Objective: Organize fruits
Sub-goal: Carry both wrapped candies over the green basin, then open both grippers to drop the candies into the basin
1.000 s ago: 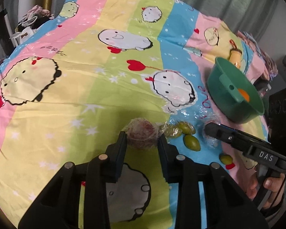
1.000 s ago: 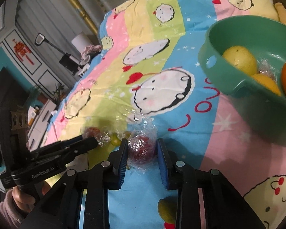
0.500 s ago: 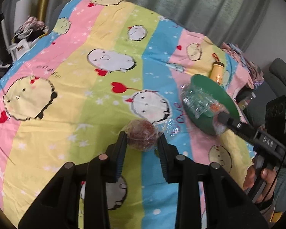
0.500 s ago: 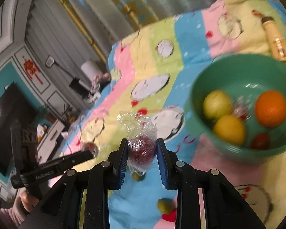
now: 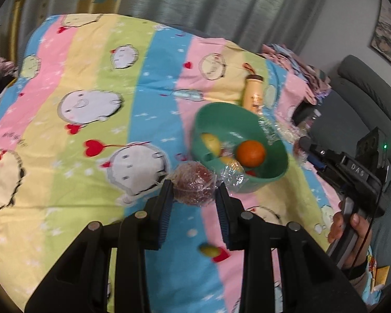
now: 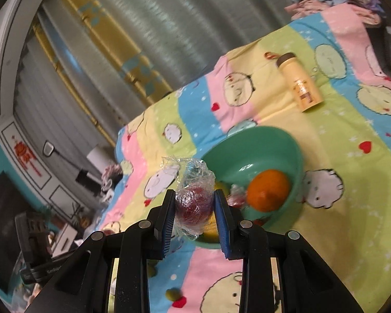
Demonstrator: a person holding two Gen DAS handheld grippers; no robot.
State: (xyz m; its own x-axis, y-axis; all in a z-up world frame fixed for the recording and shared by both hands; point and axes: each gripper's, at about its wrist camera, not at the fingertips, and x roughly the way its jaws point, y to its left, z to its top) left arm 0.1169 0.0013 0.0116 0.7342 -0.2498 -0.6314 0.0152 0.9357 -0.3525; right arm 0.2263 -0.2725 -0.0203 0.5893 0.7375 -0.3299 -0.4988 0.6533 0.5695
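Partly done, judging by the green bowl (image 5: 271, 180) on the striped bedsheet (image 5: 96, 130): already inside, an orange (image 5: 250, 153), at least two yellow fruits (image 5: 211, 142) and something small and red, with a scrap of clear wrap. Two more on the way: left gripper (image 5: 194, 198) clamped on a dark red fruit in plastic wrap (image 5: 193, 186), held in the air just short of the bowl's near rim; right gripper (image 6: 194, 206) likewise clamped on a second wrapped red fruit (image 6: 194, 203), carried close to the bowl's edge, not yet over the middle. Left to do: drop both in, then collect the small green fruit (image 5: 208, 250) lying loose on the sheet below the grippers. Perhaps more out of view; cannot tell. Yellow bottle (image 6: 299, 83) beyond the bowl, no part of the job.
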